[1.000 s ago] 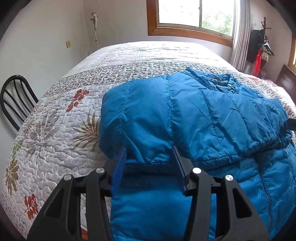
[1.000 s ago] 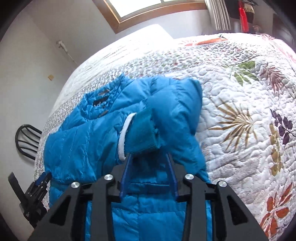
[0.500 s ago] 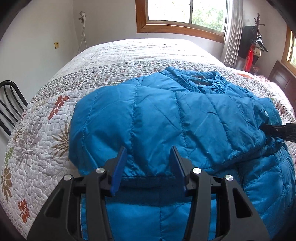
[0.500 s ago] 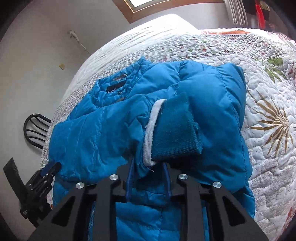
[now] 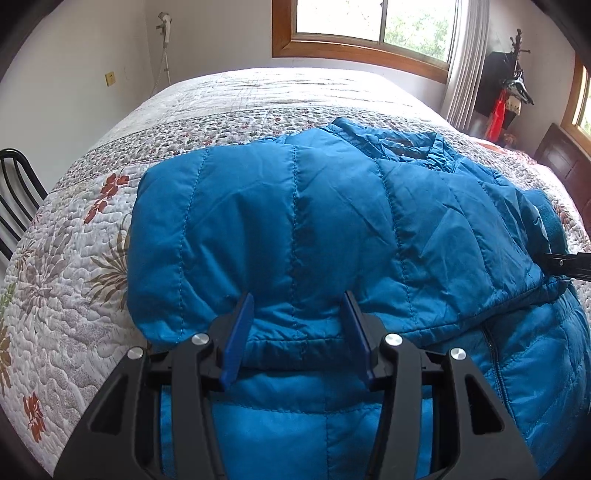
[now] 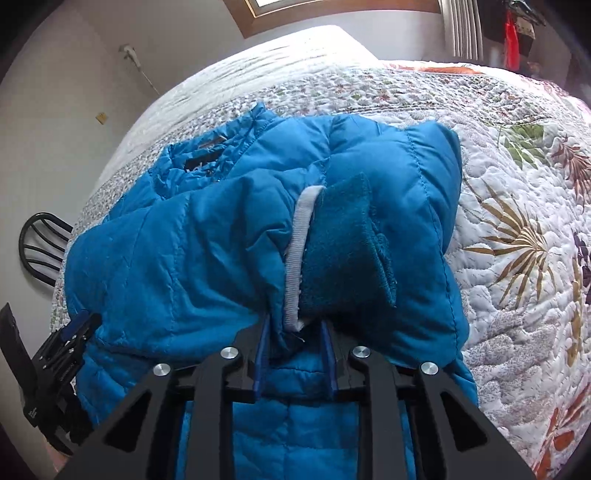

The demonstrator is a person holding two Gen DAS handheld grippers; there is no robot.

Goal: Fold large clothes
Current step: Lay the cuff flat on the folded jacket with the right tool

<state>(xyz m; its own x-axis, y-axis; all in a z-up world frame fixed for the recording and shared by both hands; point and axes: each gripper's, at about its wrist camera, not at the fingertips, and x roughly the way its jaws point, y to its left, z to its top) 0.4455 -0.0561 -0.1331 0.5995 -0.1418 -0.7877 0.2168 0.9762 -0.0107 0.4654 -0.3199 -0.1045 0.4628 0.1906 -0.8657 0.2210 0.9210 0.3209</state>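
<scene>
A blue quilted puffer jacket (image 5: 295, 229) lies on the bed (image 5: 66, 258), with a sleeve folded across its chest. My left gripper (image 5: 297, 314) is open, its fingers standing either side of the folded sleeve's near edge. In the right wrist view the jacket (image 6: 192, 251) shows the sleeve's knit cuff (image 6: 343, 243) with a white band. My right gripper (image 6: 295, 328) has its jaws narrowed around the sleeve fabric just below the cuff. The left gripper also shows at the lower left of the right wrist view (image 6: 70, 339).
The bed has a white floral quilt (image 6: 517, 229). A black metal chair (image 5: 14, 199) stands at the bed's left side. A window (image 5: 373, 22) is behind the bed. A coat stand with a red item (image 5: 506, 99) is at the far right.
The sleeve has been carried further across the jacket's chest. My right gripper's jaws have narrowed on the fabric near the cuff. My left gripper stays open at the fold.
</scene>
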